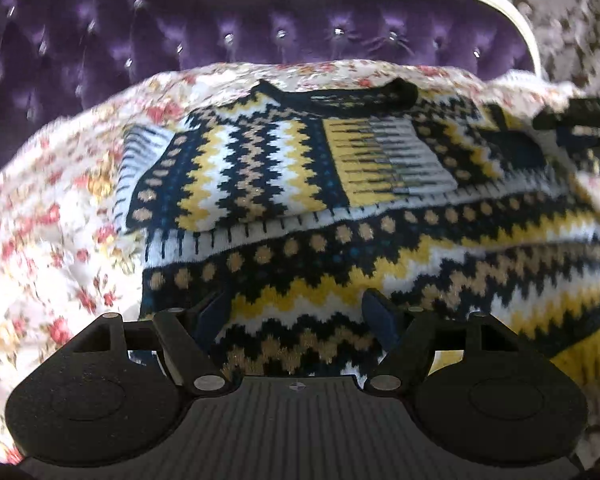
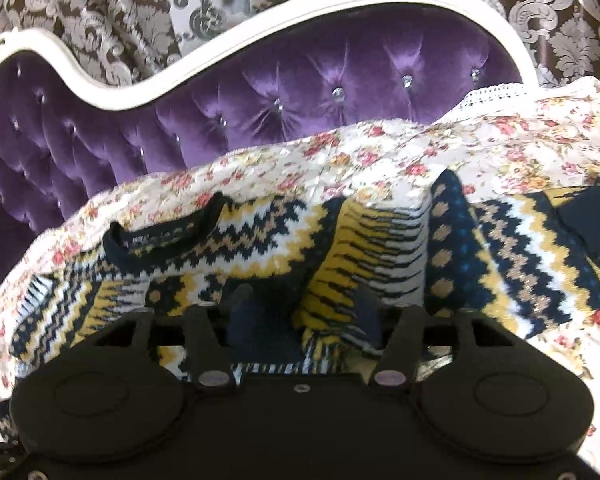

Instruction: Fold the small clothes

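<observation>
A small knit sweater [image 1: 340, 184] with navy, yellow, white and tan zigzag bands lies on a floral bedspread [image 1: 52, 248]. Its left sleeve is folded across the chest, and the dark collar [image 1: 400, 94] points toward the headboard. My left gripper [image 1: 296, 316] is open, with its fingers resting on the sweater's lower part. In the right wrist view the sweater [image 2: 260, 240] is bunched, with the collar [image 2: 160, 236] at the left. My right gripper [image 2: 304, 312] is open, its fingers either side of a raised fold of the knit. The right gripper shows dimly at the right edge of the left wrist view [image 1: 580, 116].
A purple tufted headboard [image 2: 260, 112] with a cream frame stands behind the bed. Patterned damask curtains [image 2: 540, 20] hang behind it. The bedspread's lace edge [image 2: 500, 92] is at the upper right.
</observation>
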A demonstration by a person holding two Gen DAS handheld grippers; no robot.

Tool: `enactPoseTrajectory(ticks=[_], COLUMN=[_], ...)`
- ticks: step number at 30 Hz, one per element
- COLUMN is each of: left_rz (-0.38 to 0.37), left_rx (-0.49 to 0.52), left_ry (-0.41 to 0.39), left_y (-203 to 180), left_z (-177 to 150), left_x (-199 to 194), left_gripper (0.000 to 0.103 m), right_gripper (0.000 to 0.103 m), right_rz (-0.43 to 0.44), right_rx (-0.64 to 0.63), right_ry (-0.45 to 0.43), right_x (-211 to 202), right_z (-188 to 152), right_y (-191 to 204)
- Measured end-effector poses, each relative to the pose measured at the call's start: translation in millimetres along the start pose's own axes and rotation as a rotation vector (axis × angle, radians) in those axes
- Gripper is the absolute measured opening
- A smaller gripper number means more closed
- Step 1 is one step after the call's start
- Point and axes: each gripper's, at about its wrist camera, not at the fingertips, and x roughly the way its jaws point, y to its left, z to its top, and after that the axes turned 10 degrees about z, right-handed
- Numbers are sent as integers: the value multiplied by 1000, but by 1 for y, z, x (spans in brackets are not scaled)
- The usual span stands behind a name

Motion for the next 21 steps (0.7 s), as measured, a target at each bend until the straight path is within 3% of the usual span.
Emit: enactPoseTrajectory(ticks=[6, 11, 15, 17, 21], left_rz=[-38, -95, -142, -161, -147], left_rx=[-36, -98, -134, -135, -164], left_ry=[-74, -135, -104, -76, -90], left_y=[-2, -10, -22, -29, -39], left_z=[28, 58, 79, 85, 89], left_x=[-17, -11, 14, 32, 56], left_gripper=[71, 72, 72, 72, 72], right_gripper=[79, 91, 93, 102, 103], right_rz=[3, -4, -13, -10, -16], right_rx=[71, 129, 172, 187, 219], right_ry=[-52, -90, -113, -119, -146], right_x=[-12, -24, -31, -34, -42], right_z=[9, 14, 16, 17, 20], right_y=[-18, -36, -50, -55, -69])
